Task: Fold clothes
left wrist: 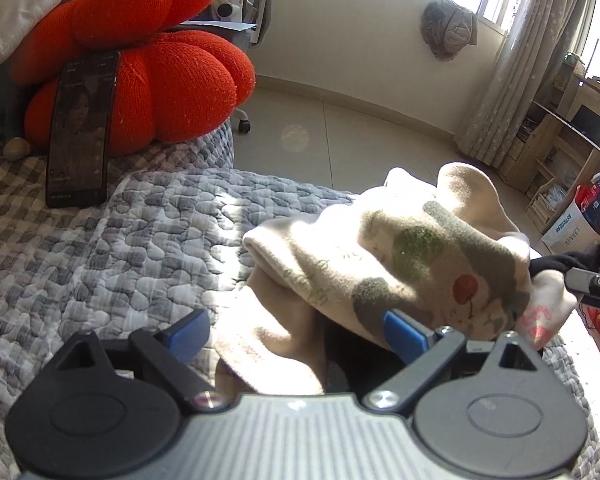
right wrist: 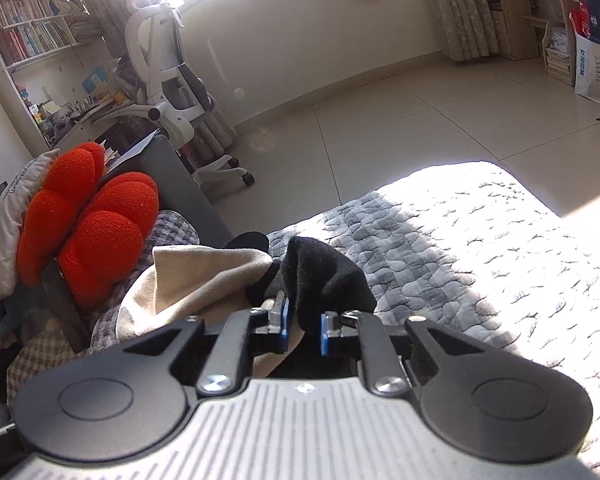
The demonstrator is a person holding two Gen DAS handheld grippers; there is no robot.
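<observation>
A cream garment with green, grey and red prints (left wrist: 404, 256) is bunched up above the grey quilted bed cover (left wrist: 112, 248). My left gripper (left wrist: 296, 330) is open, its blue pads wide apart, with cream cloth hanging between them. My right gripper (right wrist: 303, 330) is shut on the garment's black cuff (right wrist: 320, 276), with the cream cloth (right wrist: 204, 276) draping to its left. The right gripper's tip also shows at the right edge of the left wrist view (left wrist: 596, 286), holding the black cloth.
A red knitted cushion (left wrist: 148, 60) lies at the bed's left with a phone (left wrist: 80, 128) leaning on it and a white pillow (left wrist: 24, 4) behind. A white office chair (right wrist: 168, 68), bookshelves (right wrist: 28, 32), tiled floor (right wrist: 380, 120) and a paper bag (right wrist: 596, 64) lie beyond the bed.
</observation>
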